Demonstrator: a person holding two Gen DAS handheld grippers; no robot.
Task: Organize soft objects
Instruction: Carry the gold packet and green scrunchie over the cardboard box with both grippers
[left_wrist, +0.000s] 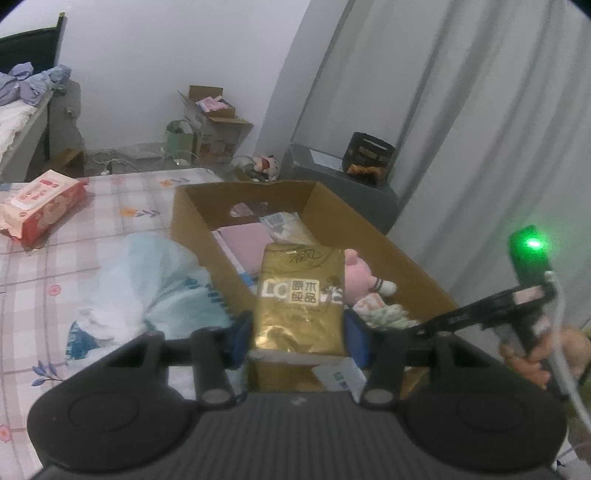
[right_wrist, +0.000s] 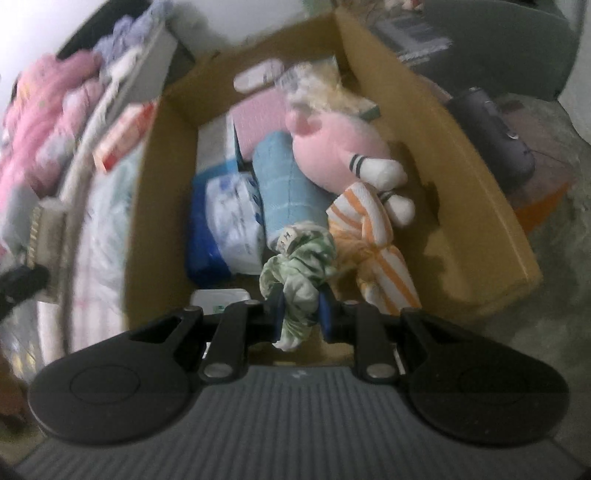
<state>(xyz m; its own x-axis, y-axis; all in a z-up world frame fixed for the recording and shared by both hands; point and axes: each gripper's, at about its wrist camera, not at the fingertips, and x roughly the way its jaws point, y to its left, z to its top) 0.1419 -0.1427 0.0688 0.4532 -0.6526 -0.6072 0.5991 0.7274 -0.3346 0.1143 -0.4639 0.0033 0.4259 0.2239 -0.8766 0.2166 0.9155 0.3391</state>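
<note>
A gold tissue pack (left_wrist: 299, 291) is clamped between the blue pads of my left gripper (left_wrist: 299, 334), hanging over the near end of an open cardboard box (left_wrist: 192, 218). In the right wrist view my right gripper (right_wrist: 301, 314) is shut on a crumpled green-and-white cloth (right_wrist: 299, 269), just above the same box (right_wrist: 461, 184). Inside lie a pink plush toy (right_wrist: 332, 144), a rolled blue towel (right_wrist: 288, 184), an orange-striped cloth (right_wrist: 373, 236) and a blue-and-white pack (right_wrist: 225, 229). A hand (left_wrist: 532, 358) holding the right gripper's handle shows at the left view's right edge.
The box stands against a bed with a plaid sheet (left_wrist: 110, 229). On the bed lie a red wipes pack (left_wrist: 40, 205) and a pale blue cloth (left_wrist: 147, 288). Grey curtains (left_wrist: 461, 147) hang to the right. A dark purple object (right_wrist: 491, 136) lies on the floor beside the box.
</note>
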